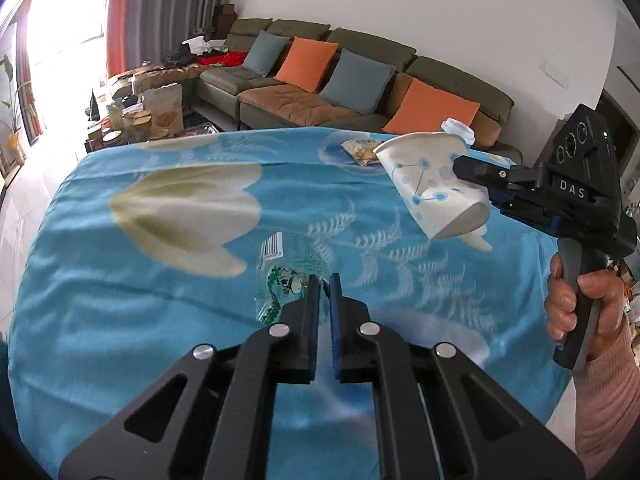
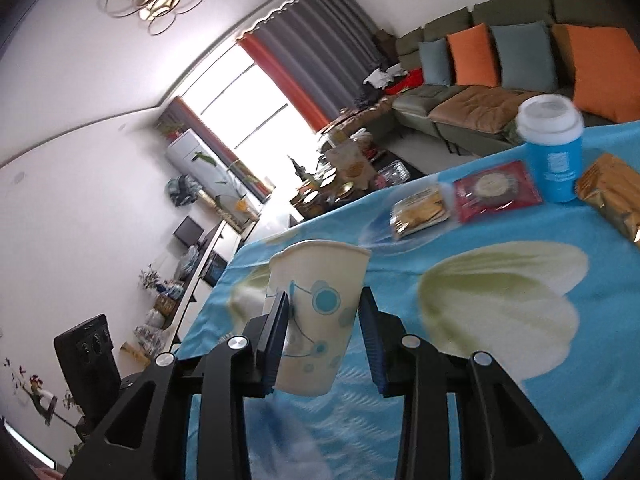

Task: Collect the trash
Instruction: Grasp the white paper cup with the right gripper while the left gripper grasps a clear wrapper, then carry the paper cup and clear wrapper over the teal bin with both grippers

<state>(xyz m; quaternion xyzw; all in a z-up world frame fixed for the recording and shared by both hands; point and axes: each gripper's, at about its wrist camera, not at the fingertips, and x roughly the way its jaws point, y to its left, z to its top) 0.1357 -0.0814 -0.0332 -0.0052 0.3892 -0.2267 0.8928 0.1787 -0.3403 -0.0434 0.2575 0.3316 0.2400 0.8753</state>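
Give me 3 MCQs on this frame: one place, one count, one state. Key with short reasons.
1. Where is the paper cup?
A. standing on the tablecloth
B. lifted in the right gripper
C. on the sofa

2. How many orange cushions are on the sofa?
A. one
B. two
C. four

3. The left gripper is:
A. wide open
B. shut on the paper cup
C. shut on the clear snack wrapper

Key: 1 B, pads press its sides, clear of the cloth. 2 B, two orange between two blue. 3 C, wrapper edge pinched between nearly closed fingers.
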